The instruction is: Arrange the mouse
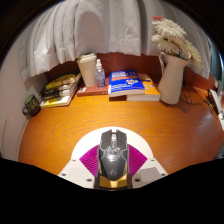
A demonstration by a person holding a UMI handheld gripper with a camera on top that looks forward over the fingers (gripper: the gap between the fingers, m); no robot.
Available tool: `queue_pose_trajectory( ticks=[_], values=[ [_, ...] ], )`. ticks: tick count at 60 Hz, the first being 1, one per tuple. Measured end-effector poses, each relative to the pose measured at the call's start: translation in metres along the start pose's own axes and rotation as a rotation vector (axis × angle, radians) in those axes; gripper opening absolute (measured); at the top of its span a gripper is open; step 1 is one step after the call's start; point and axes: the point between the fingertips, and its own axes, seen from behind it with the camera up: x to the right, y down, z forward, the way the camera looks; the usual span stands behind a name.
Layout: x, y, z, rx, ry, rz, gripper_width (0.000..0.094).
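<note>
A black and grey mouse (113, 152) with a gold rear part sits between my two fingers, pointing away from me. My gripper (113, 160) is shut on the mouse: the magenta pads (88, 158) press on its left and right sides. The mouse is over the near part of the brown wooden table (70, 125). I cannot tell whether it rests on the table or is lifted a little above it.
At the table's far edge stand a white cup (88, 70), a small bottle (100, 73), a stack of blue books (130, 85) and a white vase with flowers (172, 72). Books and papers (58, 90) lie at the far left. A white curtain hangs behind.
</note>
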Motion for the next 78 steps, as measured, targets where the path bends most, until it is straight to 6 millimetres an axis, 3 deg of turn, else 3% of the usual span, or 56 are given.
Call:
queue_pose_trajectory(
  ticks=[7, 25, 27, 30, 33, 38, 47, 60, 68, 78],
  values=[
    [-0.003, 0.027, 0.015, -0.051, -0.017, -0.003, 0.0378],
    [-0.003, 0.025, 0.019, -0.035, 0.013, -0.043, 0.0525],
    [-0.003, 0.024, 0.020, -0.036, 0.018, -0.040, 0.0568],
    [-0.003, 0.031, 0.022, -0.072, 0.022, -0.038, 0.0711],
    [-0.002, 0.027, 0.020, -0.071, 0.030, -0.047, 0.0732],
    [-0.003, 0.019, 0.008, -0.058, 0.046, -0.056, 0.0844],
    [-0.021, -0.004, -0.043, 0.013, 0.043, -0.052, 0.0858],
    [-0.058, -0.027, -0.159, 0.166, 0.046, -0.039, 0.0860],
    [-0.081, -0.026, -0.221, 0.249, 0.031, -0.031, 0.0856],
    [-0.095, -0.012, -0.264, 0.286, 0.031, -0.035, 0.0855]
  ],
)
